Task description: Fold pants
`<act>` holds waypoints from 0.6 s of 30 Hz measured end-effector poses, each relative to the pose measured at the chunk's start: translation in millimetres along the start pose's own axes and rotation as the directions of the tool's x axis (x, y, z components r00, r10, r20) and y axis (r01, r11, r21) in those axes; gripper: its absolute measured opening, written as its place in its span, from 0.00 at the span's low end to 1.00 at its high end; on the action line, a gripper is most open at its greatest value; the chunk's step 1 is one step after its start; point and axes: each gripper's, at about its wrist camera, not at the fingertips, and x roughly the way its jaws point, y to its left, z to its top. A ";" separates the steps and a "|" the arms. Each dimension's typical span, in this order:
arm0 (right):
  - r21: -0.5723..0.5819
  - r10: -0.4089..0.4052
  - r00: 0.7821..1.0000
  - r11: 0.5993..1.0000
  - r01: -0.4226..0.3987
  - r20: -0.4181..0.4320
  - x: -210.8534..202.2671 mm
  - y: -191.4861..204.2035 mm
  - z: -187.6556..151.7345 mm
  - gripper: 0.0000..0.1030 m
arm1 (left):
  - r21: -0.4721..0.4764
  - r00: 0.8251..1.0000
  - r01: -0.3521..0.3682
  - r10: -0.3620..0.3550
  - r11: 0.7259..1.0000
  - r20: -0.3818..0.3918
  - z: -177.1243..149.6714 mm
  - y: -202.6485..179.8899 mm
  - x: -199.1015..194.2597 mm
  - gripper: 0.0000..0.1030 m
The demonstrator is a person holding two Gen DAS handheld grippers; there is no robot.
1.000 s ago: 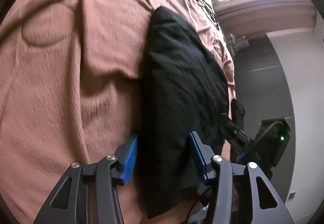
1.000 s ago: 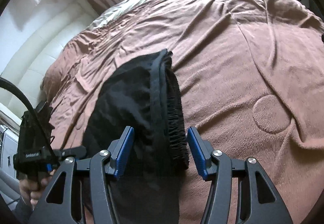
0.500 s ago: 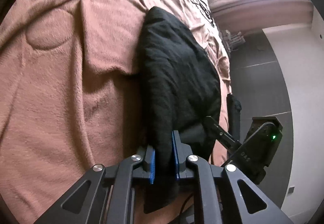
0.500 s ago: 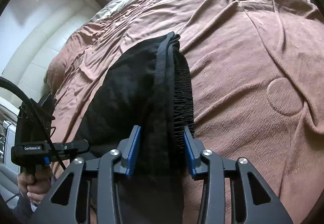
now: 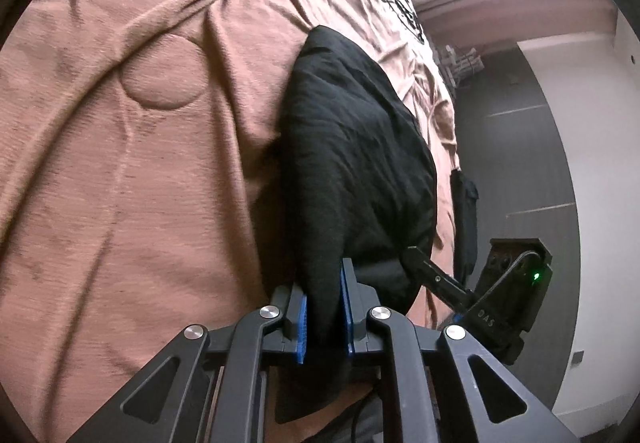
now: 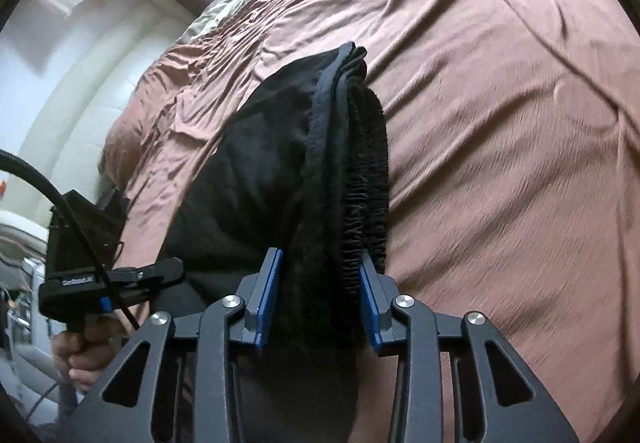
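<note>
the pants (image 5: pixel 352 163) are lying as a black, already doubled bundle on the brown blanket (image 5: pixel 132 171), close to the near edge of the bed. a second ago both tongs were gaping on either side of the cloth; now both are gripping it. the left gripper (image 5: pixel 323 313) is pinching a thin fold at the near end of the pants, its blue pads almost meeting through the fabric. the right gripper (image 6: pixel 318 293) is clamping the thick elastic waistband (image 6: pixel 366 179) stack, so its jaws are standing wider apart, with cloth filling the whole gap. the cloth is also rising off the blanket near the pads compared with half a second ago. in my judgement the grasp is finished and the next fold is beginning: the near end is likely being carried over toward the far end.

in the right view the layered waistband edges are sitting roughly aligned, one strip beside the other, with the far corner (image 6: pixel 352 51) pointing away up the bed. in the left view the far tip of the bundle (image 5: pixel 320 33) is resting flat.

room for moving is looking generous: the blanket is stretching wide and bare to the far side and to the left, rumpled by ridges and one round dent (image 5: pixel 166 77). a dark tangle, perhaps cables (image 5: pixel 400 9), is lying well apart at the far end. on the right of the left view the bed edge and dark floor (image 5: pixel 516 163) are near, so drifting that way could let cloth slip off.
</note>
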 end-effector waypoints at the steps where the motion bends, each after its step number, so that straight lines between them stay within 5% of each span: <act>1: 0.003 0.001 1.000 1.000 -0.001 0.000 0.7 0.7 -2.3 0.32 | 0.006 1.000 -0.004 0.004 1.000 -0.004 0.2 2.6 -2.5 0.14; 8: 0.014 0.037 0.999 0.999 -0.036 -0.013 1.1 7.6 -9.3 0.31 | 0.031 0.998 -0.033 0.034 0.999 -0.048 2.7 13.3 -12.4 0.16; 10: -0.001 0.026 1.000 1.000 -0.026 -0.006 -1.7 7.1 -7.6 0.31 | 0.026 0.997 -0.052 0.053 0.998 -0.047 8.4 17.2 -11.6 0.26; 15: -0.004 0.028 0.998 1.000 -0.028 0.055 -10.8 -1.5 9.3 0.62 | 0.027 0.998 -0.065 0.065 0.998 0.005 27.7 16.8 -13.9 0.42; 18: 0.008 0.046 0.997 0.999 -0.047 0.069 -10.8 -9.2 22.5 0.62 | 0.027 0.997 -0.071 0.070 0.997 0.017 41.0 17.2 -11.4 0.42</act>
